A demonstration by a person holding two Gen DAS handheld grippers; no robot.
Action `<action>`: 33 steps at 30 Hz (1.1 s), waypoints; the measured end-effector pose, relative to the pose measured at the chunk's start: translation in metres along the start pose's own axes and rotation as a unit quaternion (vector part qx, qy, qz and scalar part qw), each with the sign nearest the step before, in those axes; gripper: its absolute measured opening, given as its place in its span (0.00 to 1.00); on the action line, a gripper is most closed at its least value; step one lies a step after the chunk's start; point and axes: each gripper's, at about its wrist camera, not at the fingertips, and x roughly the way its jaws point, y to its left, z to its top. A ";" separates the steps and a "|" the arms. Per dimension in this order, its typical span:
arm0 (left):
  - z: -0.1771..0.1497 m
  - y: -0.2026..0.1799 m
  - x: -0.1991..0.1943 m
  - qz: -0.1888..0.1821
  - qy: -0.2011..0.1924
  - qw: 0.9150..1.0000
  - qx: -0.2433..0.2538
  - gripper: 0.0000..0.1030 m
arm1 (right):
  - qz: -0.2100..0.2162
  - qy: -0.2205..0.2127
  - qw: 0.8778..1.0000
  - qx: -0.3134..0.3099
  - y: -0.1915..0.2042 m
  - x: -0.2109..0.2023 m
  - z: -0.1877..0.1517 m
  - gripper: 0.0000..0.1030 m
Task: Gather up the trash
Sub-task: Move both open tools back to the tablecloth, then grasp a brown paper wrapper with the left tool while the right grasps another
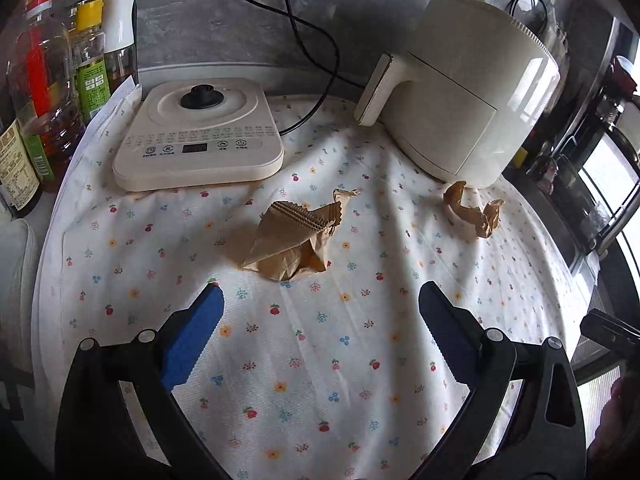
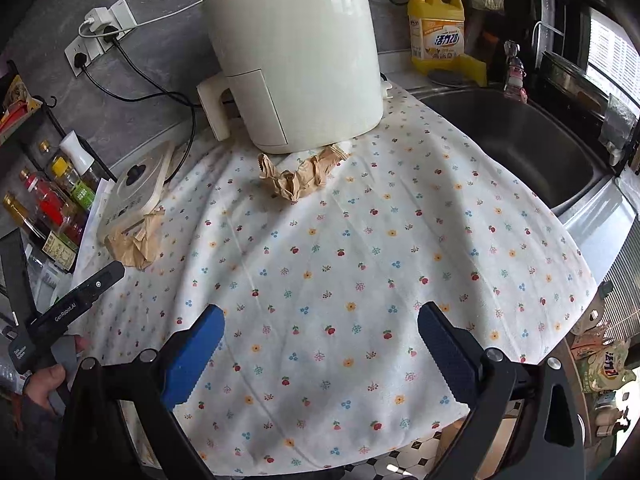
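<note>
Two left: crumpled brown paper bag mid-cloth; twisted brown paper scrap by the white air fryer.
Picked up: nothing yet.
Left gripper: open, empty.
Right gripper: open, empty.

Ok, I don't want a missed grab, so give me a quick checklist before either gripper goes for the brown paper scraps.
1. Left gripper open, nothing between its fingers: ok.
2. Right gripper open, holding nothing: ok.
3. Folded paper scrap lies free ahead of the left gripper, near the induction cooker: ok.
4. Crumpled paper scrap reachable: not ok, it sits tight against the air fryer base.
5. Trash bin in view: not ok, none visible.
6. Floral cloth flat: not ok, wrinkled.
</note>
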 end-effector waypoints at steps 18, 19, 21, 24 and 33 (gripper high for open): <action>0.012 0.007 0.042 -0.003 0.014 0.999 -0.053 0.06 | 0.024 0.023 0.998 -0.056 0.005 0.051 0.057 0.92; 0.012 0.008 0.040 0.000 0.007 0.998 -0.057 0.05 | 0.029 0.025 0.997 -0.060 0.006 0.056 0.062 0.92; 0.011 0.010 0.032 0.000 -0.006 0.998 -0.068 0.05 | 0.040 0.027 0.996 -0.071 0.009 0.065 0.071 0.92; 0.012 0.007 0.020 0.003 -0.024 0.997 -0.072 0.04 | 0.057 0.033 0.995 -0.081 0.014 0.080 0.081 0.92; 0.007 0.009 -0.015 0.039 -0.046 0.994 -0.088 0.04 | 0.075 0.069 0.991 -0.092 0.029 0.132 0.099 0.78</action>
